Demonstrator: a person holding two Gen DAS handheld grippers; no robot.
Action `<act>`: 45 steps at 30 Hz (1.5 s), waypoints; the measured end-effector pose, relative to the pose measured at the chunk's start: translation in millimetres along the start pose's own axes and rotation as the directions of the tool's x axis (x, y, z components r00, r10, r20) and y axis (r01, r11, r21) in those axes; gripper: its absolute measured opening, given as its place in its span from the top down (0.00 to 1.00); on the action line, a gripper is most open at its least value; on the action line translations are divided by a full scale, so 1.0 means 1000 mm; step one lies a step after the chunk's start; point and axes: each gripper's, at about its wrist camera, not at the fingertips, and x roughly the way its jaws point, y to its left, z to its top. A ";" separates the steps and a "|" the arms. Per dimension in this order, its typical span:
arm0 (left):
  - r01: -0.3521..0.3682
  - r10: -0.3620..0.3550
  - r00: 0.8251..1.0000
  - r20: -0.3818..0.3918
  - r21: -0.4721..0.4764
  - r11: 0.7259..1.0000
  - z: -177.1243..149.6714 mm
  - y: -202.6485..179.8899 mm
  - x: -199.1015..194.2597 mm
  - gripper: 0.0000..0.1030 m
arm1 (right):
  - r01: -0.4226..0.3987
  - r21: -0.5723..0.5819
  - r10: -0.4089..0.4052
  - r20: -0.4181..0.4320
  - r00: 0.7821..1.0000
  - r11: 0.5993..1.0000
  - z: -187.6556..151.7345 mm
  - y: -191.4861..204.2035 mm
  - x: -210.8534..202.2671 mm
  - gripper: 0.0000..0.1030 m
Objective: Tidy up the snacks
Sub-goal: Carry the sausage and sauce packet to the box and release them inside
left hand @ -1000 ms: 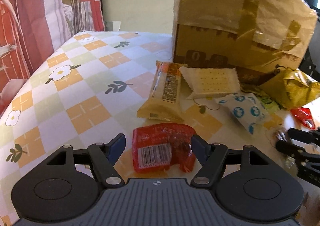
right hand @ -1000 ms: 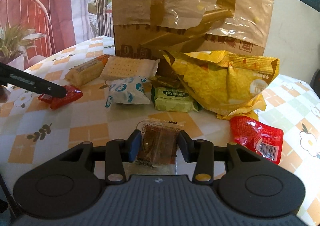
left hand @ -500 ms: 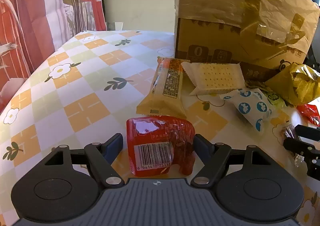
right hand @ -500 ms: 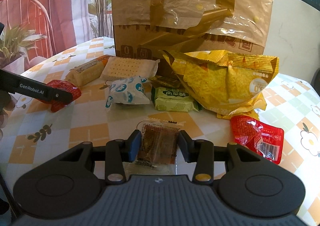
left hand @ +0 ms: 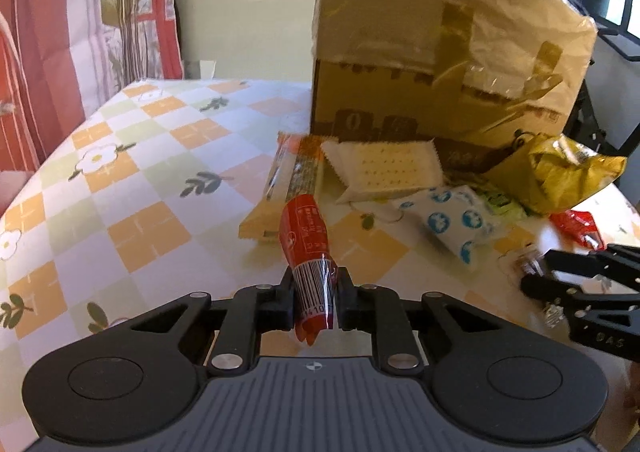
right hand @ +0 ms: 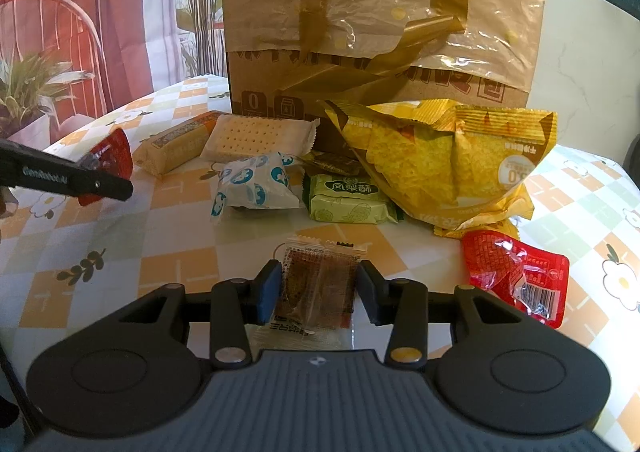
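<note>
Your left tongs are pressed in on the red snack packet, pinching it near its barcode end so it stands edgewise, its far end pointing toward 12 o'clock above the tabletop. Half a second ago those tongs were spread wide with the packet lying flat between them; now they have closed and the packet has turned on edge and looks lifted. At 1 o'clock beyond it lie the orange-and-tan cake bar and the cracker pack, before the cardboard box. Your right tongs are partly spread, one finger at each side of the clear brown-filled sachet on the tabletop, with gaps at both sides, unchanged from before. A second red packet lies at their 3 o'clock.
</note>
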 end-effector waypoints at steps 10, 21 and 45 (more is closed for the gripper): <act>0.032 -0.033 0.998 0.057 0.032 0.999 0.011 -0.010 -0.016 0.81 | -0.027 0.009 0.027 0.005 1.000 1.000 -0.002 -0.001 -0.006 0.58; 0.100 -0.118 0.973 0.200 0.102 0.990 0.066 -0.025 -0.051 0.81 | -0.067 0.034 0.058 0.211 0.976 0.997 0.052 -0.020 -0.066 0.58; 0.164 -0.186 0.963 0.195 0.123 0.979 0.260 -0.115 0.054 0.77 | 0.092 0.086 -0.108 0.208 0.972 0.992 0.235 -0.126 0.008 0.58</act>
